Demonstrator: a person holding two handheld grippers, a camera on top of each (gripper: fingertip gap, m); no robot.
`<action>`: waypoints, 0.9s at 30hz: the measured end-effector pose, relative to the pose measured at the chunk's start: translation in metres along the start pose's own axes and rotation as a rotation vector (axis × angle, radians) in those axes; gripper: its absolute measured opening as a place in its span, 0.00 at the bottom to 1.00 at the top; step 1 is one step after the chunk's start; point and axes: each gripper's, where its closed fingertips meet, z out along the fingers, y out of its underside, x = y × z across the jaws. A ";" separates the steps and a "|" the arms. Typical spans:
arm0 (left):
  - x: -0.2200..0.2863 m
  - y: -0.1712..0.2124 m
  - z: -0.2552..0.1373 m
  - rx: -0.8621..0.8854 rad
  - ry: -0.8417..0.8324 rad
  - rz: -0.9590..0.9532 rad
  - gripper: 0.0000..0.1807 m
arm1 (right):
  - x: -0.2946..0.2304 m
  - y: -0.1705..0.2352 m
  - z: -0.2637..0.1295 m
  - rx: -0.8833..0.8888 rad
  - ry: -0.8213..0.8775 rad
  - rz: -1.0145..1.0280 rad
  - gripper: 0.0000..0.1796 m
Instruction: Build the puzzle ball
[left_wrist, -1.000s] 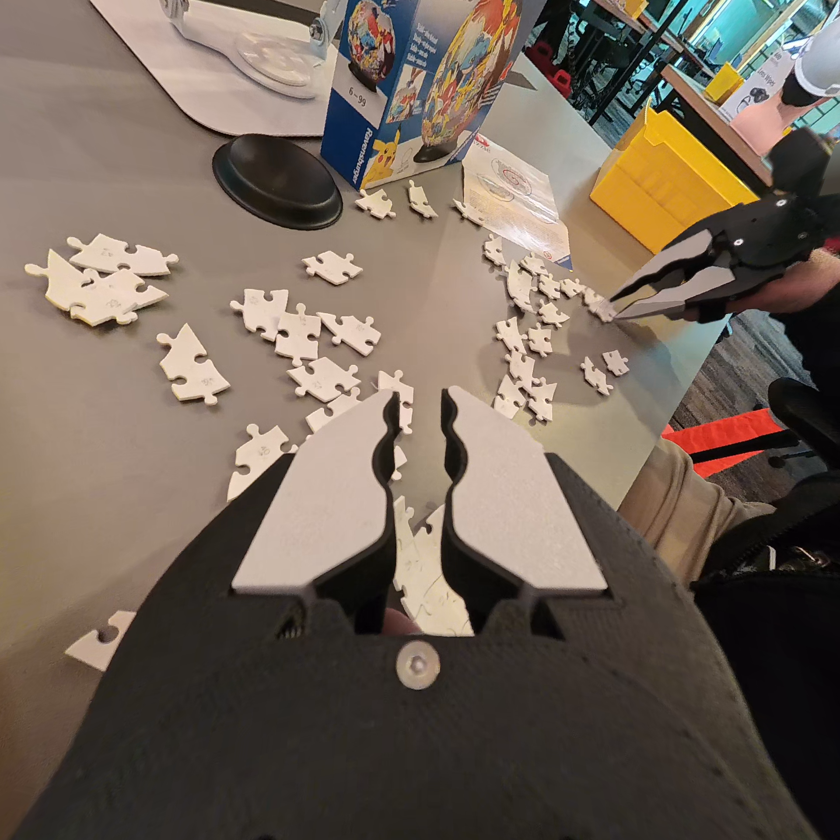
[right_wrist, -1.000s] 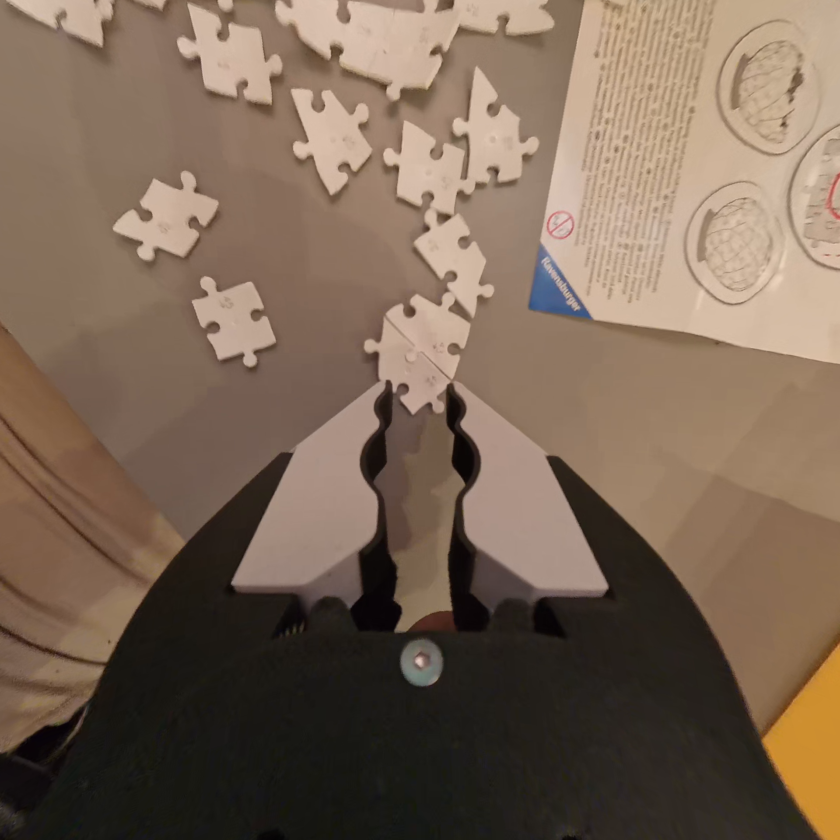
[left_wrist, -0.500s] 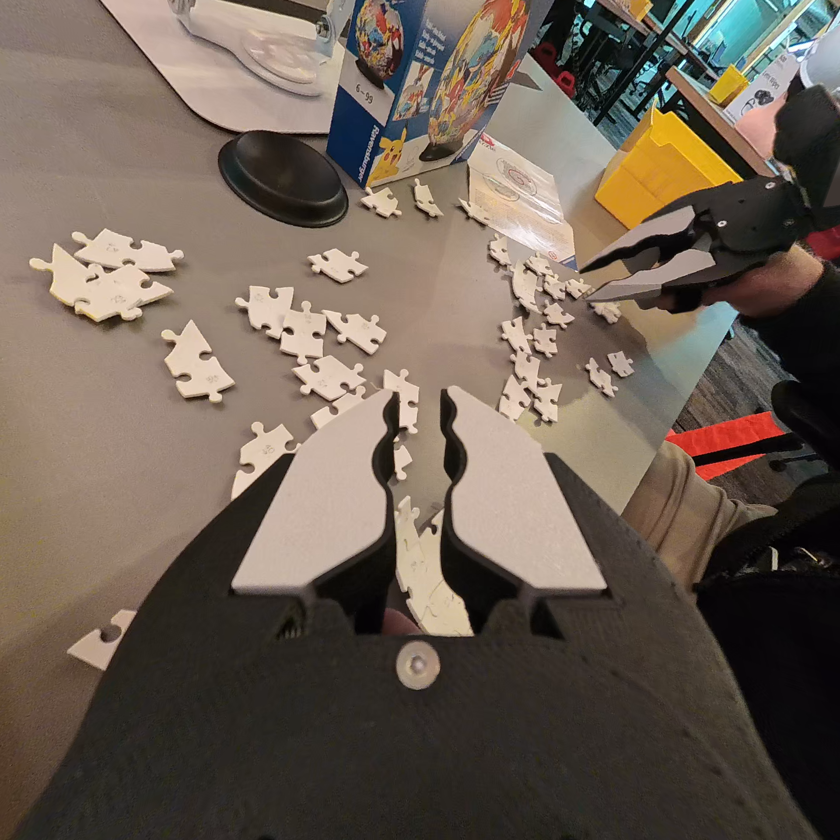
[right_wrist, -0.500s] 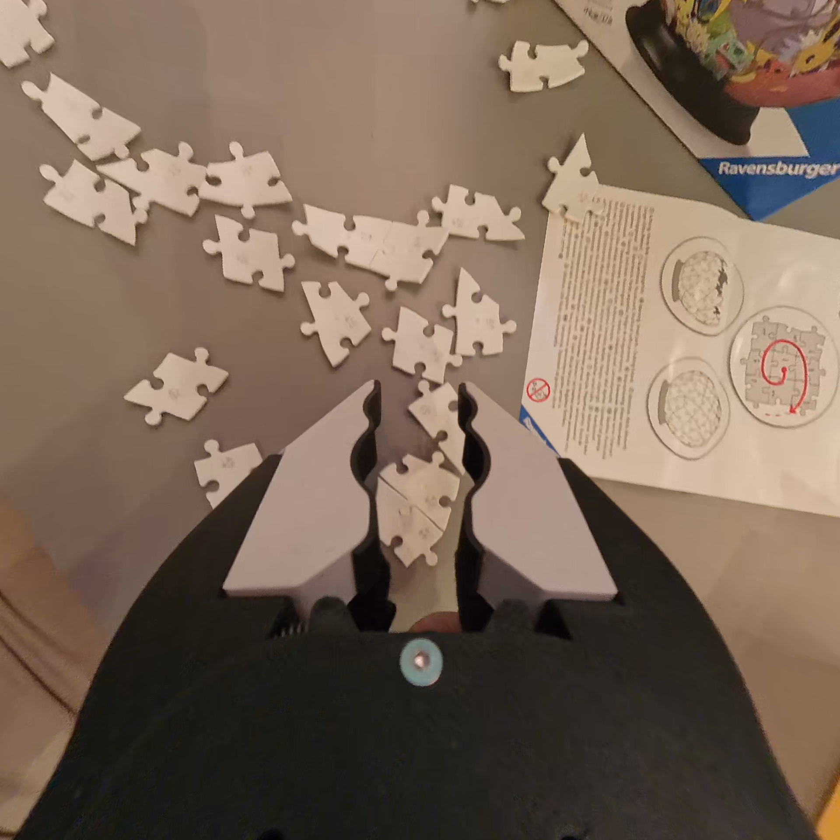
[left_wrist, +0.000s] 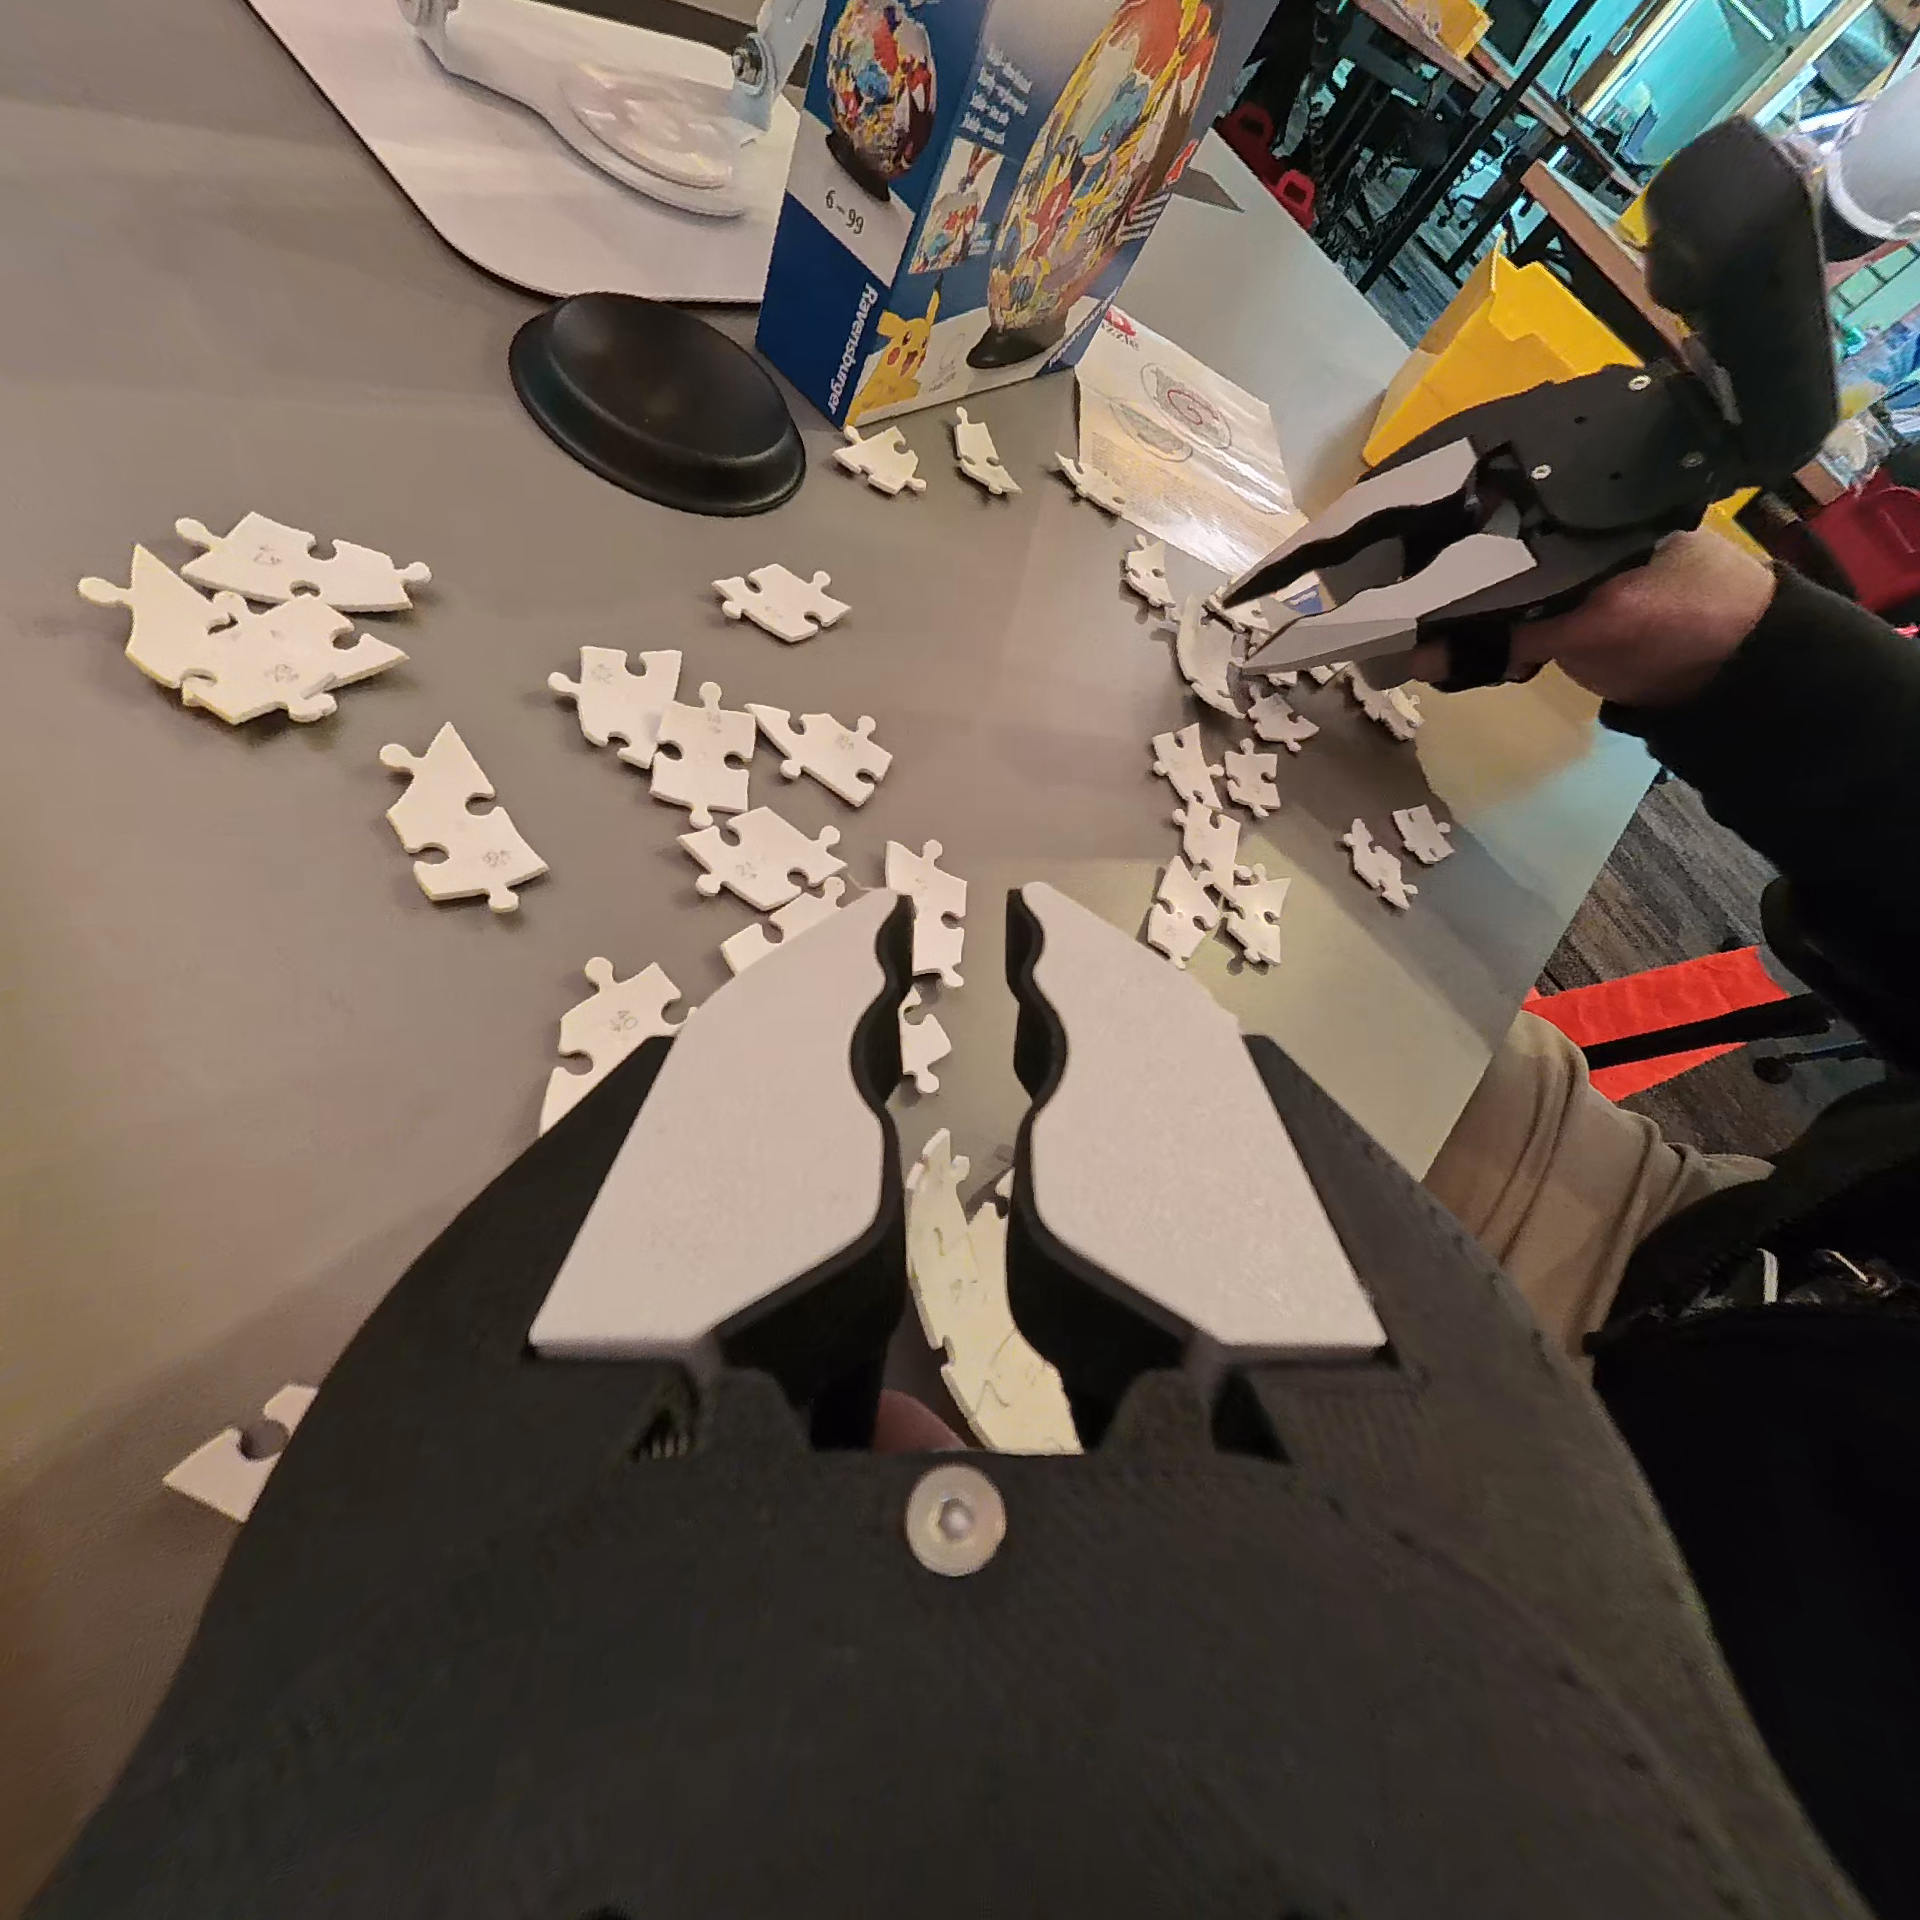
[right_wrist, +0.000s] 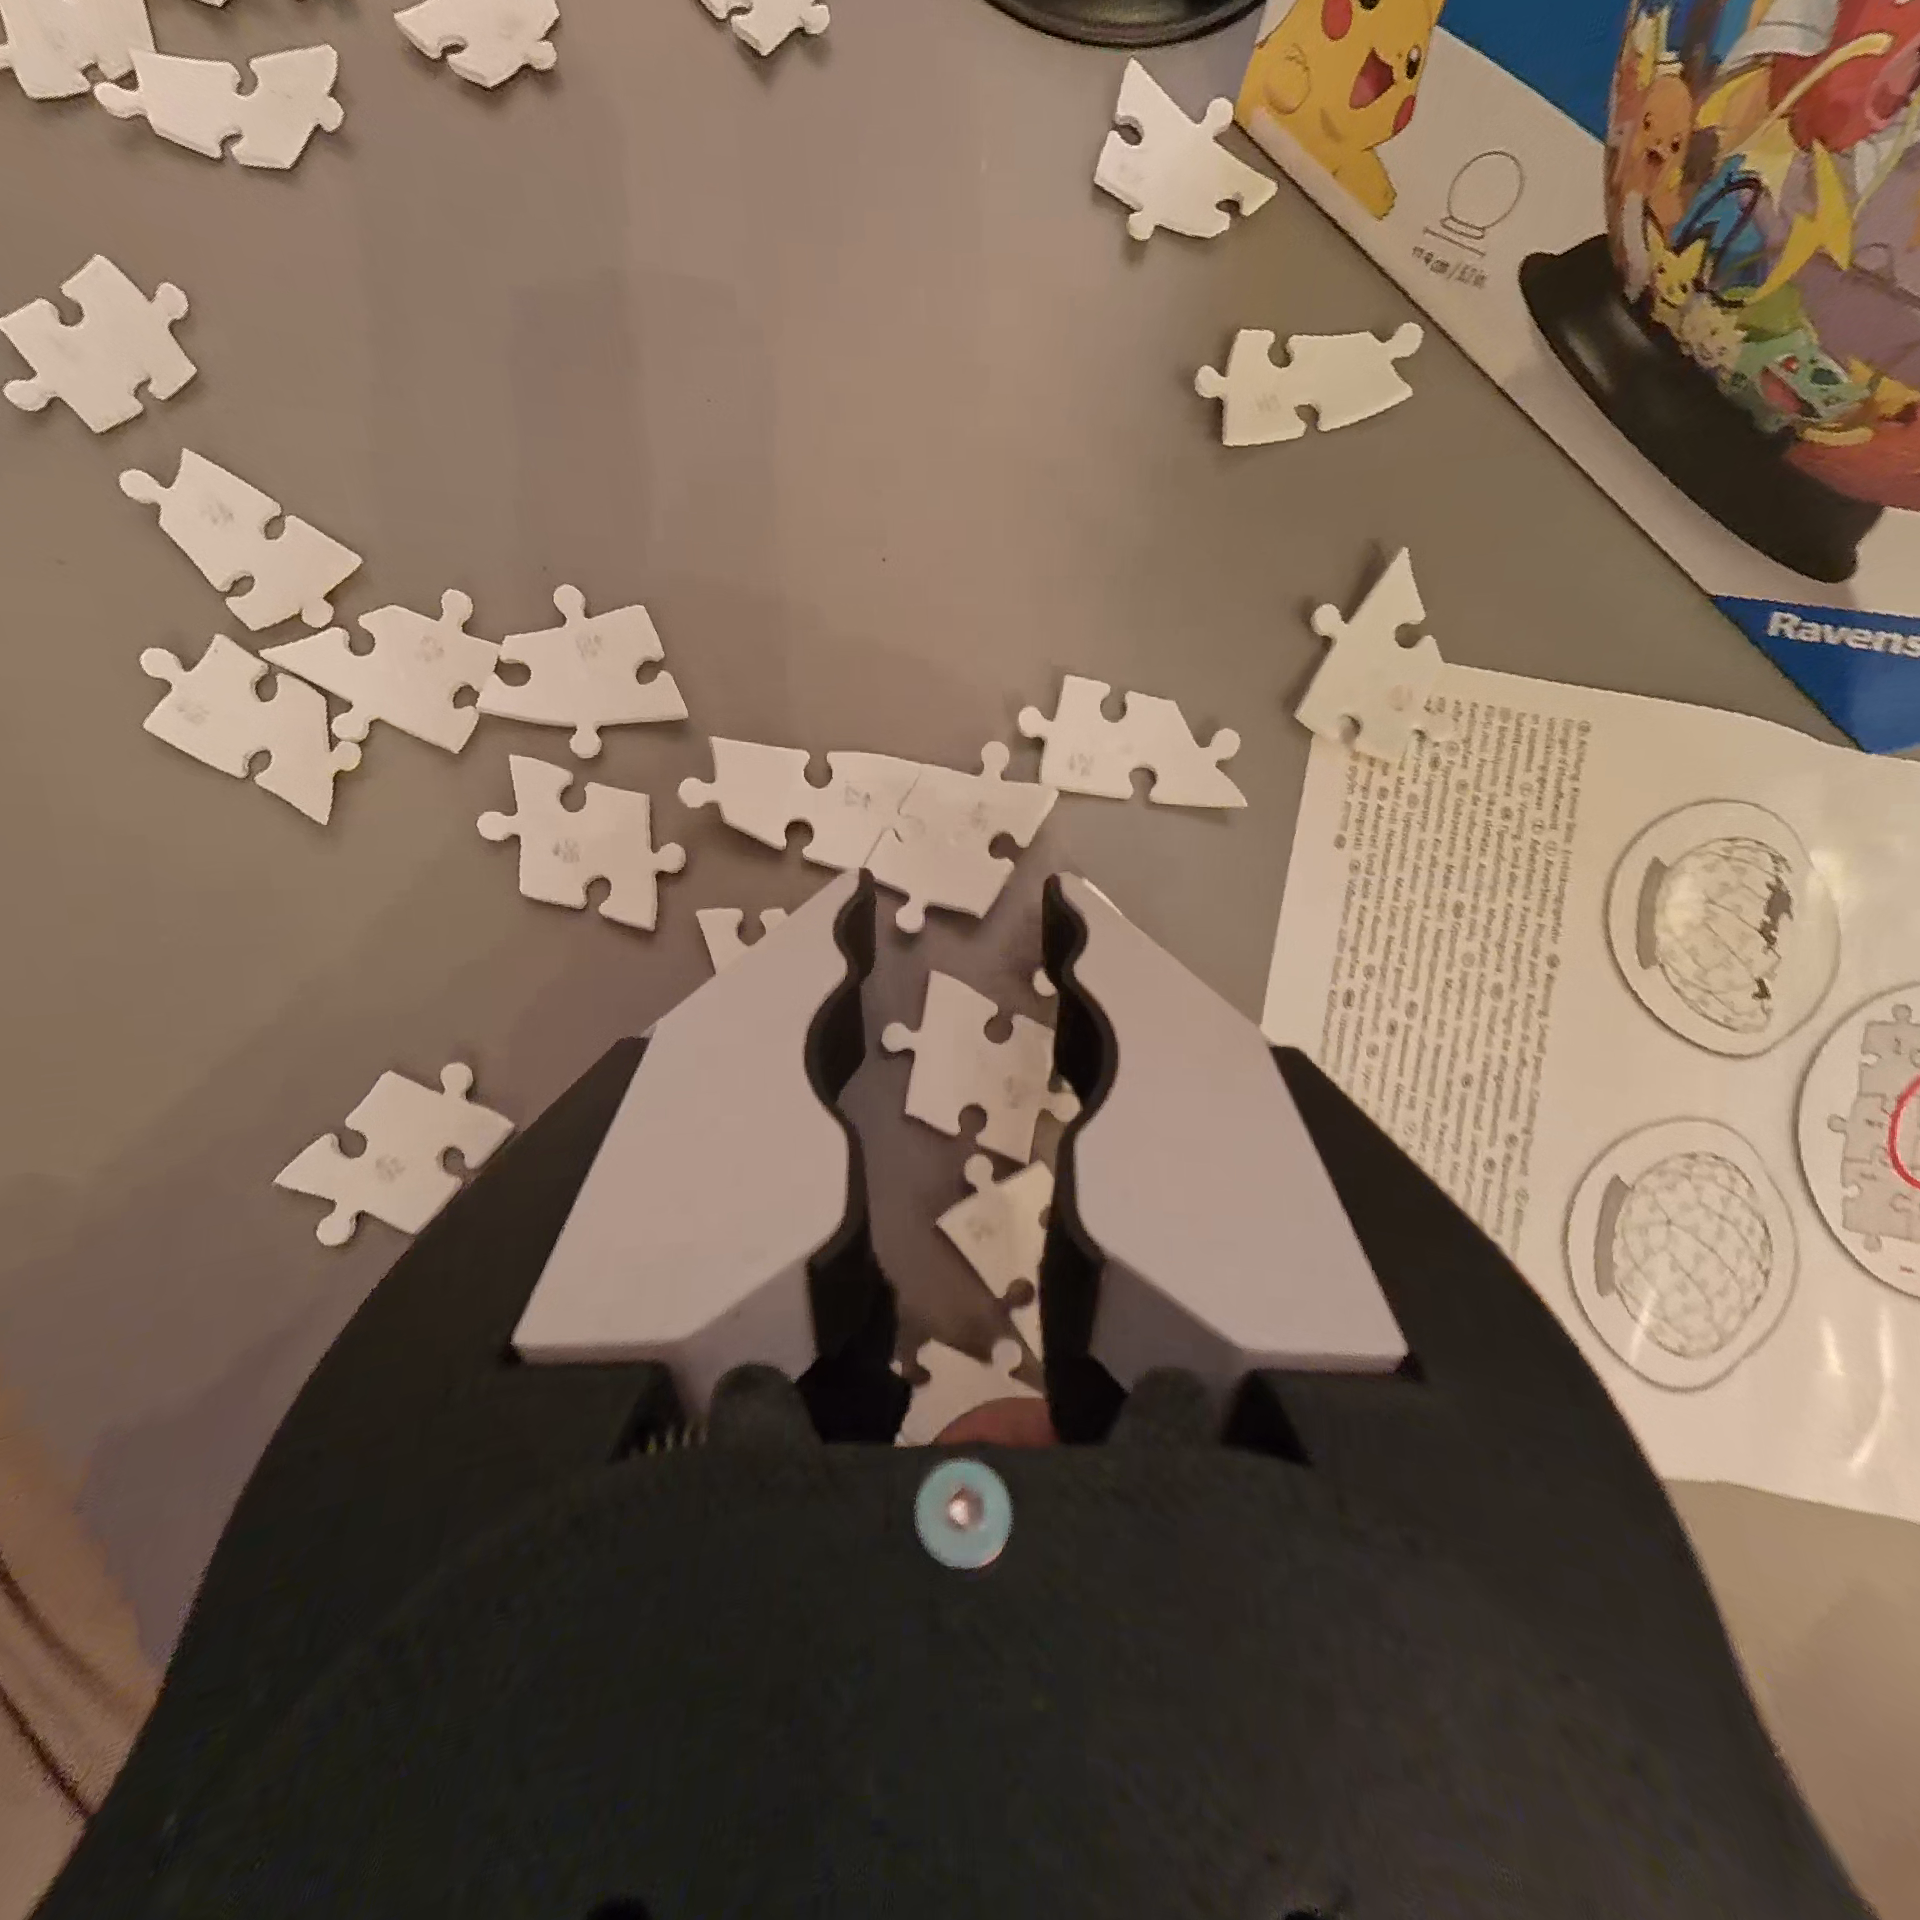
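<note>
Our right tool (right_wrist: 956, 894), jaws apart and empty, has left the joined pair (right_wrist: 982, 1226) and swept up over loose pieces (right_wrist: 868, 821) on the counter (right_wrist: 727, 364), while our left tool (left_wrist: 961, 914) stays slightly apart over a curved assembled section (left_wrist: 971, 1299), so we judge we are hunting the next piece.

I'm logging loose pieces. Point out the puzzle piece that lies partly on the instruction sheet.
The triangular white puzzle piece: its lower corner overlaps the instruction sheet at the top-left corner, while the other pieces lie wholly on the grey table.

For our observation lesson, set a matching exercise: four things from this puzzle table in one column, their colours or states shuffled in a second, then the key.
Things
1. stand
2. bin
3. right gripper
4. instruction sheet

Descriptions
A. yellow, beyond the table edge
B. open above loose white pieces
C. black, oval, beside the puzzle box
D. flat, printed with round diagrams

Pairs: 1-C, 2-A, 3-B, 4-D
</note>
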 end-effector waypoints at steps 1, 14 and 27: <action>0.000 0.000 0.000 0.000 0.001 0.000 0.09 | -0.001 0.000 0.002 -0.006 -0.004 -0.003 0.17; 0.000 0.002 0.001 -0.004 0.000 0.000 0.09 | -0.002 -0.001 0.009 -0.001 -0.027 0.020 0.10; -0.001 0.001 0.001 0.002 -0.002 -0.001 0.09 | -0.003 -0.029 0.028 0.001 -0.031 -0.052 0.09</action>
